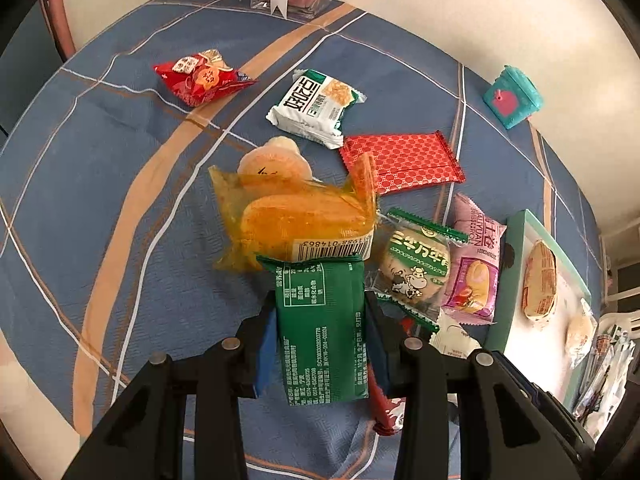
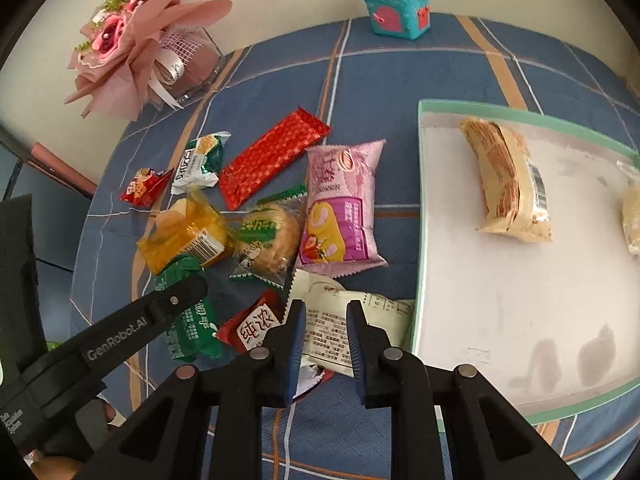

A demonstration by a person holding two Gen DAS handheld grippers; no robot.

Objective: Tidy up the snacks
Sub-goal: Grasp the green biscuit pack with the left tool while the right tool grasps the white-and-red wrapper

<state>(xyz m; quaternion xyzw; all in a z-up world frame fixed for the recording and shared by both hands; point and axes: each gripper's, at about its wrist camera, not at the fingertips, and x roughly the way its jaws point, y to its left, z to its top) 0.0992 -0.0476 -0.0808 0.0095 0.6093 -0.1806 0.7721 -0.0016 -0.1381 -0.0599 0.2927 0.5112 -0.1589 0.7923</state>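
My left gripper (image 1: 322,312) is shut on a dark green snack packet (image 1: 324,332), which lies between its blue pads; the packet also shows in the right wrist view (image 2: 192,324) under the left gripper's finger (image 2: 176,300). My right gripper (image 2: 326,312) straddles a cream white packet (image 2: 332,324) beside the tray (image 2: 420,208), its pads at the packet's sides. Loose snacks lie on the blue cloth: an orange cake packet (image 1: 296,220), a green-edged biscuit (image 2: 268,236), a pink roll packet (image 2: 340,208), a red wafer bar (image 2: 272,156) and a small red packet (image 2: 252,328).
The white tray with a teal rim holds a tan cake packet (image 2: 508,180) and another at the right edge (image 2: 632,216). A teal toy box (image 2: 396,8) and a pink bouquet in a glass vase (image 2: 136,48) stand at the table's back. A white-green packet (image 1: 316,108) and red candy bag (image 1: 200,76) lie further out.
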